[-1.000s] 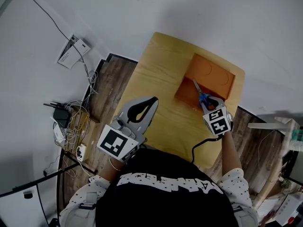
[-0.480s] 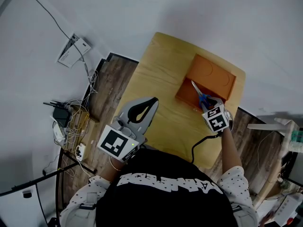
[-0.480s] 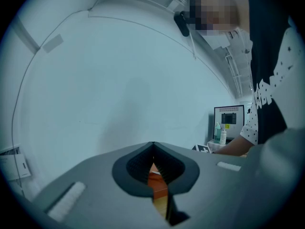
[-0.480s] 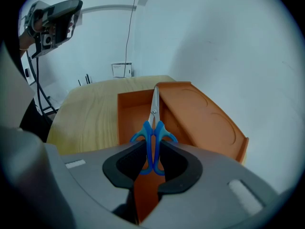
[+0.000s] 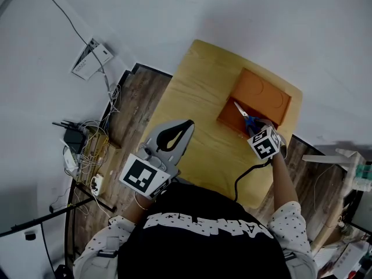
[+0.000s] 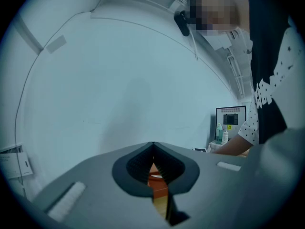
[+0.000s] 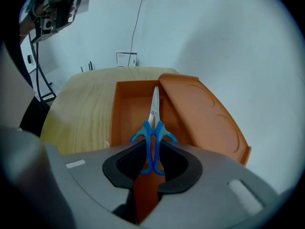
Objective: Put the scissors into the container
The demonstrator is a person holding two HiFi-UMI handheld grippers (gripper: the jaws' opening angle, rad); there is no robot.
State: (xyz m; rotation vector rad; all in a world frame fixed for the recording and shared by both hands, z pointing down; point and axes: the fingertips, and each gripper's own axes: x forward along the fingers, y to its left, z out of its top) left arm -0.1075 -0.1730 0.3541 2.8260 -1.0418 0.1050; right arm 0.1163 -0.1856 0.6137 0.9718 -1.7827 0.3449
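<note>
Blue-handled scissors [image 7: 153,140] hang point-forward over the open orange container [image 7: 125,109]; their steel blades reach out above its inside. My right gripper [image 7: 153,149] is shut on the handles. In the head view the scissors [image 5: 244,118] lie over the container's [image 5: 231,118] near edge on the yellow table [image 5: 192,103], with the right gripper [image 5: 254,130] just behind them. The orange lid [image 7: 205,118] leans at the container's right side. My left gripper [image 5: 187,124] hovers shut and empty over the table's near left edge; in its own view the left gripper [image 6: 153,149] points at a pale wall.
Left of the table, a tangle of cables and adapters [image 5: 86,153] lies on the wood floor, and a white wall box [image 5: 92,58] sits farther back. A monitor [image 6: 230,121] stands on a side table at the right. The yellow table is narrow, with its edges close to both grippers.
My right gripper has edged a little forward with the scissors, farther over the container. The left gripper has stayed where it was.
</note>
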